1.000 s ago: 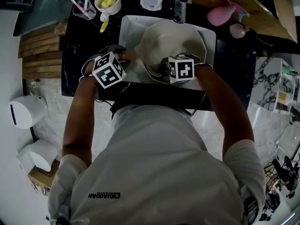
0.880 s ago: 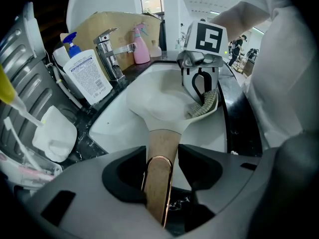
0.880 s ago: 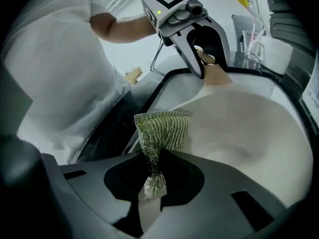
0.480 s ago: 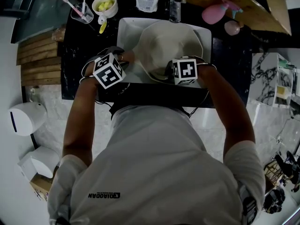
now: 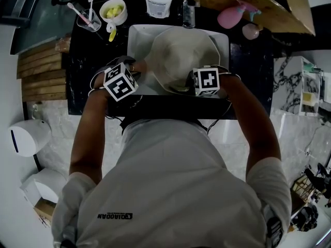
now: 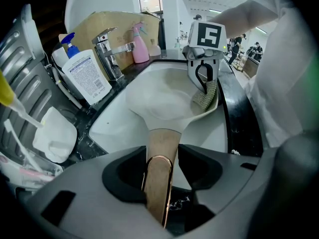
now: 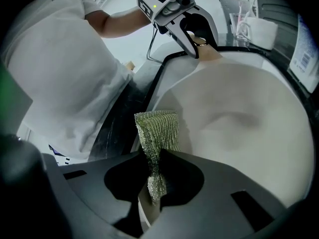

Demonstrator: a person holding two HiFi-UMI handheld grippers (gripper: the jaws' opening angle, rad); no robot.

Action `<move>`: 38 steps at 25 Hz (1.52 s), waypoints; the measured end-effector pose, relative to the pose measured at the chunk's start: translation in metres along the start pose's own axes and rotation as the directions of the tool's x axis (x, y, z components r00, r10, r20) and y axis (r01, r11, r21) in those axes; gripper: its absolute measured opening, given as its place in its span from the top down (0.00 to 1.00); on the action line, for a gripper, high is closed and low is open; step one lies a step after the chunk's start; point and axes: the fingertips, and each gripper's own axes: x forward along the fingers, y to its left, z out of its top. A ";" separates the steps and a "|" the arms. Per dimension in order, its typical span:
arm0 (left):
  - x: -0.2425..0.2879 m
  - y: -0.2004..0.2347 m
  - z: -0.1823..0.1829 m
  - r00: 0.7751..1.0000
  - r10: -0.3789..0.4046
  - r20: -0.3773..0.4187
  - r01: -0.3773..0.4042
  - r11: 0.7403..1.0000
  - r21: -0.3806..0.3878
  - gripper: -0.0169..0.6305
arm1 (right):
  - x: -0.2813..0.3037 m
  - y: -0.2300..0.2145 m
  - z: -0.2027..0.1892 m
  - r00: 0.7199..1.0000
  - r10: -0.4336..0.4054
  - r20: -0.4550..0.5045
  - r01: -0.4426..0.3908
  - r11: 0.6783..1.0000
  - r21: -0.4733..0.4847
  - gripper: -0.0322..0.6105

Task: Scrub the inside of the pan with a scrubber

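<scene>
A cream pan (image 5: 183, 53) lies tilted in the white sink (image 5: 135, 35). Its tan handle (image 6: 162, 151) runs back between the jaws of my left gripper (image 6: 158, 183), which is shut on it. The same gripper (image 5: 120, 80) shows at the sink's left edge in the head view. My right gripper (image 7: 152, 183) is shut on a green mesh scrubber (image 7: 158, 133). The scrubber (image 6: 203, 96) rests against the pan's inside wall near the rim closest to the person. In the head view the right gripper (image 5: 206, 81) sits over the pan's near edge.
A chrome tap (image 6: 112, 51), a white pump bottle (image 6: 84, 73) and a pink spray bottle (image 6: 138, 44) stand behind the sink. A cup with toothbrushes (image 5: 88, 14) and a yellow-filled bowl (image 5: 114, 9) sit back left on the black counter (image 5: 77, 81).
The right gripper with the scrubber has shifted a little to the right along the pan's near wall. The left gripper still holds the handle in the same place.
</scene>
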 end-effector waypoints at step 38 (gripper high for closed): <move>-0.001 0.000 0.000 1.000 -0.005 0.003 0.005 1.000 0.004 0.65 | -0.090 -0.203 -0.013 0.305 -0.937 -0.172 0.595 0.328 -0.734 0.83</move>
